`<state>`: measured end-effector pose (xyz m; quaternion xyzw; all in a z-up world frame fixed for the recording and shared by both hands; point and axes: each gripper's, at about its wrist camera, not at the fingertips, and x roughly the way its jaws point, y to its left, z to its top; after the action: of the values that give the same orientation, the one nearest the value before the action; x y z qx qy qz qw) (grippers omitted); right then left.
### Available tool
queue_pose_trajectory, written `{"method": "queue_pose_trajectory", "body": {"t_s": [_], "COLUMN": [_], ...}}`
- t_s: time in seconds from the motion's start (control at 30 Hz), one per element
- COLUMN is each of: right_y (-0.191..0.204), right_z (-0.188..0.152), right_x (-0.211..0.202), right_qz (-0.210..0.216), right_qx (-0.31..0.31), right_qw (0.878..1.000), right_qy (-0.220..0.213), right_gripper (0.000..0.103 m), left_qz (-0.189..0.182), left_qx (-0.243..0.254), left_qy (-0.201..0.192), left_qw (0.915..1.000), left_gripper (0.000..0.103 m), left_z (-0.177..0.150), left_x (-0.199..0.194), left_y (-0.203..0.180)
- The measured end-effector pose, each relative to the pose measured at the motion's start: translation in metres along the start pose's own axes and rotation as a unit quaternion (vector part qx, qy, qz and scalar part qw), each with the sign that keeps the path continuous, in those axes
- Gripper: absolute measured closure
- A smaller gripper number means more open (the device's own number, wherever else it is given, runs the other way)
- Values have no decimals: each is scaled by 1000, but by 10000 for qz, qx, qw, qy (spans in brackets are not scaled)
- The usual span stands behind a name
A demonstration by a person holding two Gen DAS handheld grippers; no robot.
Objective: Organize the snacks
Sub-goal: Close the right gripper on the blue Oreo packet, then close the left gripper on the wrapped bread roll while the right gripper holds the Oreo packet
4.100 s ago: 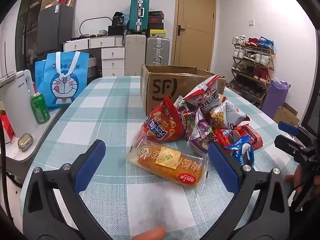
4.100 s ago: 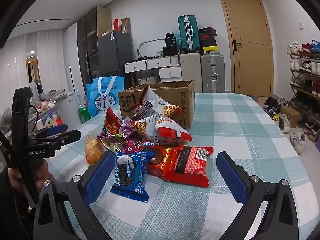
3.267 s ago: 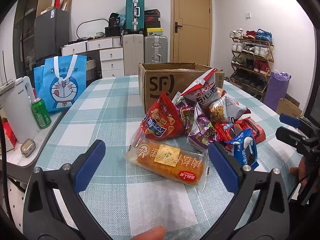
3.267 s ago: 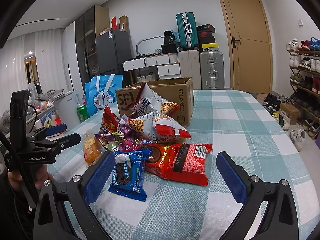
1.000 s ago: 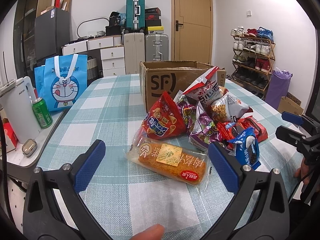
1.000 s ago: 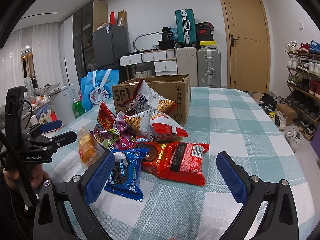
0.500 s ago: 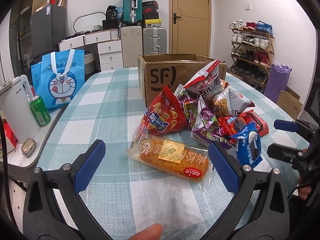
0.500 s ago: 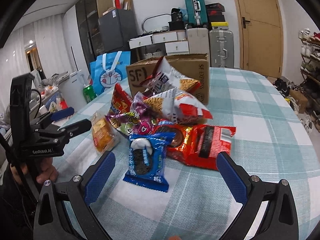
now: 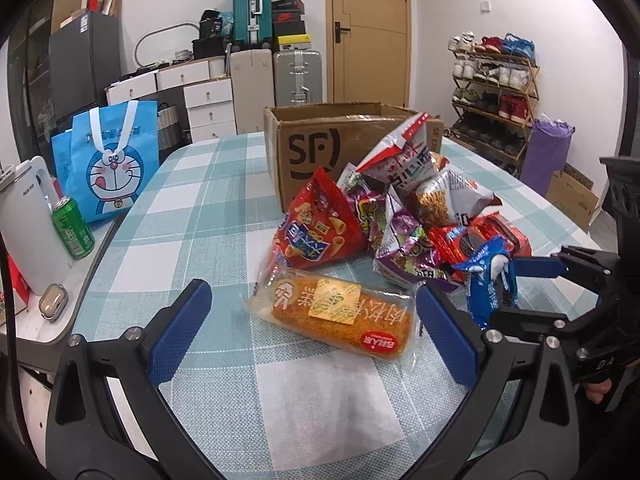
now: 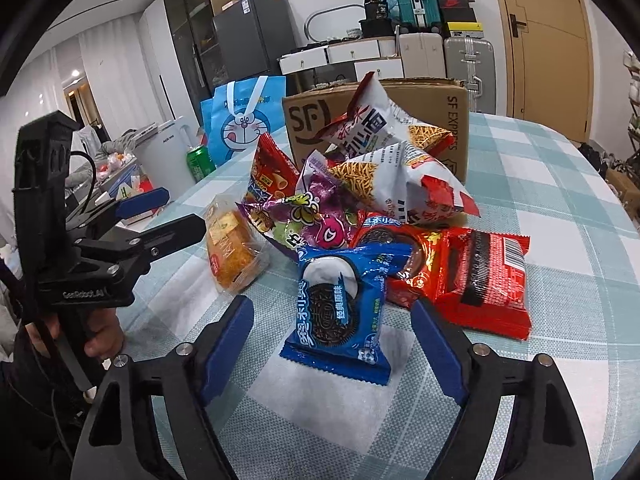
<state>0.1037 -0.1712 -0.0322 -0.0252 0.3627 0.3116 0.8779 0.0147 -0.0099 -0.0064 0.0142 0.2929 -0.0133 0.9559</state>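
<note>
The right claw (image 10: 332,344) has just been closing around the blue Oreo pack (image 10: 338,308), pads not yet touching; next, pinch and lift toward the cardboard box (image 10: 420,120)

Cardboard box (image 10: 416,120) front: "SF"
Cardboard box side: "SF EXPRESS"
Left gripper (image 10: 160,220) body: "GenRobot.AI"
White appliance (image 9: 28,236): lettering too small to read

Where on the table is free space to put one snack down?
Free: the checked cloth left of the cardboard box, and the cloth right of the red cookie pack. Crowded: the snack pile before the box, from the bread pack to the blue cookie pack.
</note>
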Motion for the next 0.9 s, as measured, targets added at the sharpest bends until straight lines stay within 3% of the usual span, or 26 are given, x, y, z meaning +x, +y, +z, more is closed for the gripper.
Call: {"method": "queue_pose_trajectory", "body": {"t_s": [0.23, 0.37, 0.6, 0.77, 0.9], "right_y": [7, 3, -1, 0, 0], "right_z": [0, -1, -3, -3, -5], "right_x": [10, 9, 2, -3, -7], "right_qz": [-112, -157, -89, -49, -29], "right_qx": [-55, 25, 73, 38, 17], "right_qw": [9998, 9997, 9999, 10000, 10000], "right_qy": [154, 171, 47, 3, -31], "right_gripper": [39, 57, 59, 59, 59], "left_qz": [-60, -202, -171, -268, -86], "left_qx": [145, 127, -75, -821, -1165], "left_qy": [123, 246, 396, 671, 840], "left_qw": [9998, 9994, 9990, 9940, 9896], "left_gripper": [0, 0, 0, 0, 0], "left_z": [0, 0, 1, 8, 14], "left_x": [5, 9, 12, 24, 35], "left_y": [-7, -7, -4, 15, 25]}}
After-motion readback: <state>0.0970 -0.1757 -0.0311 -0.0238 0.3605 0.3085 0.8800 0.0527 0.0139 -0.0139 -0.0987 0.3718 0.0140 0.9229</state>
